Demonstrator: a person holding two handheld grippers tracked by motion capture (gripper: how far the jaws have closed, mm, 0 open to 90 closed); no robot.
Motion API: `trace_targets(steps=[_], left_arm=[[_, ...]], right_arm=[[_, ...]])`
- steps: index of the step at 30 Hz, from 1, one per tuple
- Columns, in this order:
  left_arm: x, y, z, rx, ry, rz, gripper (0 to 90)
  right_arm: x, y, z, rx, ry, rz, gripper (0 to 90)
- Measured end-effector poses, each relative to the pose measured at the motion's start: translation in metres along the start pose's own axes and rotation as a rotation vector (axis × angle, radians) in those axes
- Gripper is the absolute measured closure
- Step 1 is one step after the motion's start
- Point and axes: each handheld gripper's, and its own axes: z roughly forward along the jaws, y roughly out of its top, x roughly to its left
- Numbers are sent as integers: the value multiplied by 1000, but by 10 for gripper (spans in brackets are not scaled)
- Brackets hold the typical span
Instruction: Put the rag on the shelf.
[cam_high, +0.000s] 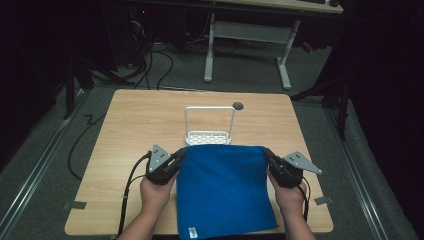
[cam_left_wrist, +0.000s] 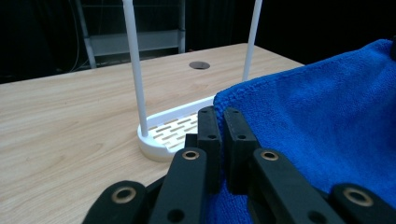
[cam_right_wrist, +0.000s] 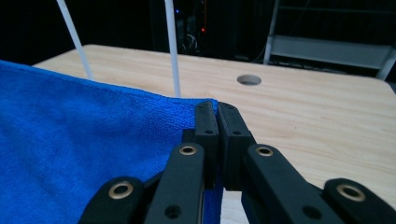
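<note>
- A blue towel (cam_high: 222, 192) is held stretched between two hand-held tools above the near half of the wooden surface (cam_high: 135, 125), its lower edge hanging past the near edge.
- The left tool (cam_high: 181, 156) has its jaws pinched together on the towel's far left corner; in the left gripper view (cam_left_wrist: 219, 116) the blue cloth (cam_left_wrist: 327, 126) is caught between the black pads.
- The right tool (cam_high: 266, 154) is clamped the same way on the far right corner, with the towel's hem (cam_right_wrist: 93, 135) running into the closed jaws (cam_right_wrist: 215, 112) in the right gripper view.
- The person's left hand (cam_high: 156, 192) and right hand (cam_high: 289, 195) grip the tool bodies from the near side.
- A white rack (cam_high: 209, 136) with a tall hoop handle stands on the surface just beyond the towel's top edge; its slotted base (cam_left_wrist: 170, 133) lies close to the left corner.
- A round hole (cam_high: 238, 105) sits in the surface farther back.
</note>
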Motion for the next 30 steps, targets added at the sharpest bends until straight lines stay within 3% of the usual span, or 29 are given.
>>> trace_targets(steps=[17, 30], left_arm=[[-3, 25, -26, -107, 31, 66, 870], [-4, 45, -42, -164, 32, 80, 871]], right_arm=[[19, 22, -17, -109, 35, -23, 883], [21, 44, -35, -207, 31, -34, 884]])
